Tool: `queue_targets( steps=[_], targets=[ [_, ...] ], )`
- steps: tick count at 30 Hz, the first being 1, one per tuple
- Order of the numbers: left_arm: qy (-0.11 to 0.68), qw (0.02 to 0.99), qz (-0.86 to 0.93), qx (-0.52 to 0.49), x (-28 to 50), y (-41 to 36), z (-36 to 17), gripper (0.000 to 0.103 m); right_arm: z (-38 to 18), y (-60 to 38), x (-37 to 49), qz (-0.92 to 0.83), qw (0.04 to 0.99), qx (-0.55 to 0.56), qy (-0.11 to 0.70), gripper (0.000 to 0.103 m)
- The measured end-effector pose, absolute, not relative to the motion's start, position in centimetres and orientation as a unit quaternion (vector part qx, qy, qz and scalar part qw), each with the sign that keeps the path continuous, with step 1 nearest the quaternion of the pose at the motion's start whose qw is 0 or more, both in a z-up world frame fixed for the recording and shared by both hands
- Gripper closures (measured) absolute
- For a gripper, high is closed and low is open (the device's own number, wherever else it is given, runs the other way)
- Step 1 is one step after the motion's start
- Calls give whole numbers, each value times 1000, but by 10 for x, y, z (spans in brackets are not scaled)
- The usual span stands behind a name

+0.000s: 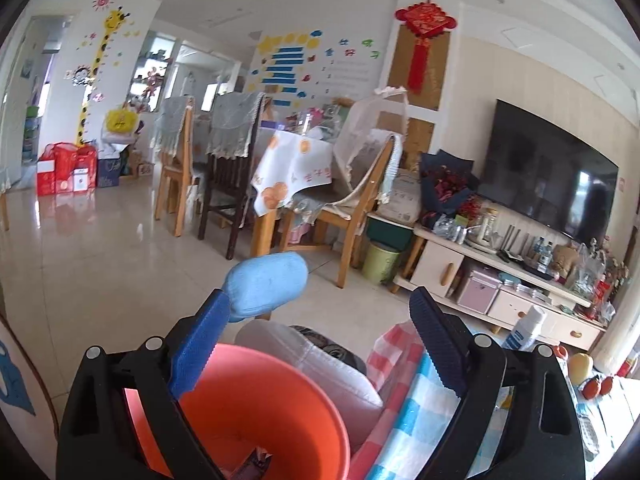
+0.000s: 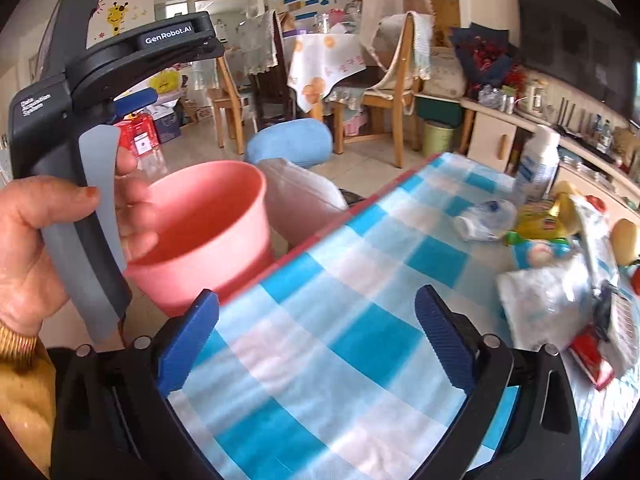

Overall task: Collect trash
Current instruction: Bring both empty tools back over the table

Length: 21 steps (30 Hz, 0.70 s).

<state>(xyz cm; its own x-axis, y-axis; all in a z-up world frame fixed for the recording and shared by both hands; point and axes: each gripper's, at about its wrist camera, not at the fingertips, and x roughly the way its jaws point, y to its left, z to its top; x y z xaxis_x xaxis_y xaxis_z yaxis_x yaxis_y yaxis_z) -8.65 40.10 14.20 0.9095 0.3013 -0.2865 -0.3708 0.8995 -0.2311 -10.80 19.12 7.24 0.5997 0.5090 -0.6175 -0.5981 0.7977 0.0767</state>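
My left gripper [image 1: 320,296] is open with nothing between its fingers. It hovers over a pink bucket [image 1: 260,412] beside the table edge, and a small dark scrap [image 1: 256,460] lies inside. My right gripper [image 2: 316,296] is also open and empty above the blue checked tablecloth [image 2: 320,360]. Trash lies at the table's right: a crushed clear bottle [image 2: 484,220], a yellow wrapper [image 2: 536,224], a white crumpled sheet [image 2: 536,304] and a red packet [image 2: 592,360]. In the right wrist view a hand [image 2: 36,232] holds the left gripper's handle over the bucket [image 2: 208,224].
A white spray can [image 2: 536,164] stands on the table. A blue-cushioned stool [image 1: 268,284] and a white bag [image 1: 320,364] sit behind the bucket. Beyond are wooden chairs [image 1: 344,208], a dining table, a green bin [image 1: 380,260] and a TV cabinet [image 1: 480,280].
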Motion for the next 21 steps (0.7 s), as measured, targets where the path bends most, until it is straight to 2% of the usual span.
queue_targets(
  steps=[10,21],
  targets=[
    [194,974,96,-65,-56,336,137,13,83,142,-118,283,899,-70,327,4],
    [216,975,25,35,-42,255,115,13,85,97,-131,262,904,-56,333,4]
  ],
)
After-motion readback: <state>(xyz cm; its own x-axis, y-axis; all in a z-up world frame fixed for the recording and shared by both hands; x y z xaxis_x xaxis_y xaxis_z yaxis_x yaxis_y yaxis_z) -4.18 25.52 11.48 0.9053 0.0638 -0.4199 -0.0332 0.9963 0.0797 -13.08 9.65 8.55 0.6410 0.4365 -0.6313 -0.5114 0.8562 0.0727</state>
